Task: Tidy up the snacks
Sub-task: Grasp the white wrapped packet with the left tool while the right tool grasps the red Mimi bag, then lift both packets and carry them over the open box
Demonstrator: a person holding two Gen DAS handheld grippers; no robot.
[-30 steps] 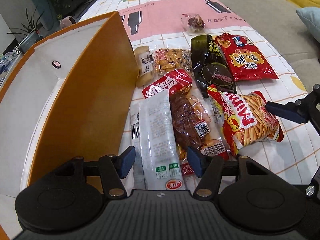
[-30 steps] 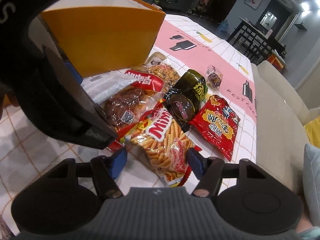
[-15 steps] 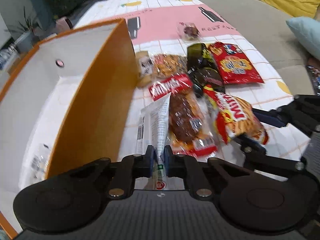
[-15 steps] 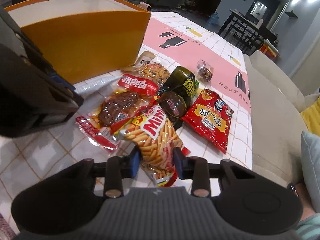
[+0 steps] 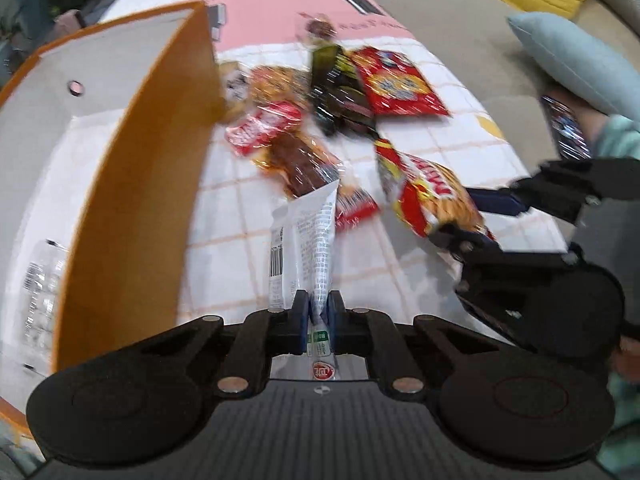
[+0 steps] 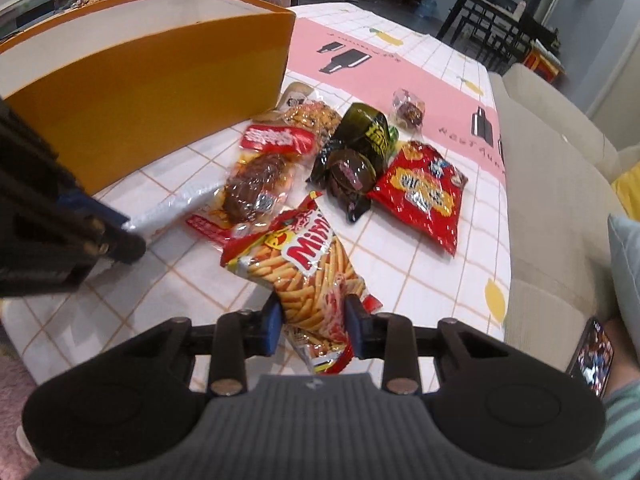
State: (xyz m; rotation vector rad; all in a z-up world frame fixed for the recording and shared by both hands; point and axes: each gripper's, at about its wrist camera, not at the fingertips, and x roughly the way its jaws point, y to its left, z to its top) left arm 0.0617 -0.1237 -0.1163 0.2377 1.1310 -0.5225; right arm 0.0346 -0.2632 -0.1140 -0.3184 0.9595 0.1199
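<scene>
My left gripper (image 5: pixel 319 312) is shut on a white snack packet (image 5: pixel 314 236) and holds it lifted off the table, right of the orange box (image 5: pixel 132 184). My right gripper (image 6: pixel 312 322) is shut on the red Mimi fries bag (image 6: pixel 304 264), raised above the cloth; it also shows in the left wrist view (image 5: pixel 428 196). Other snacks lie on the table: a brown meat pack (image 6: pixel 256 188), a red pack (image 6: pixel 276 140), a dark green bag (image 6: pixel 356 152) and a red chips bag (image 6: pixel 424 196).
The orange box (image 6: pixel 152 76) is open, white inside, with a clear packet (image 5: pixel 44 284) at its bottom. A small wrapped sweet (image 6: pixel 408 110) lies on the pink cloth. A beige sofa (image 6: pixel 560 184) with a blue cushion (image 5: pixel 576 60) runs along the right.
Both grippers closed from open, the left on the white packet and the right on the fries bag, then lifted them off the table and drew them back from the pile.
</scene>
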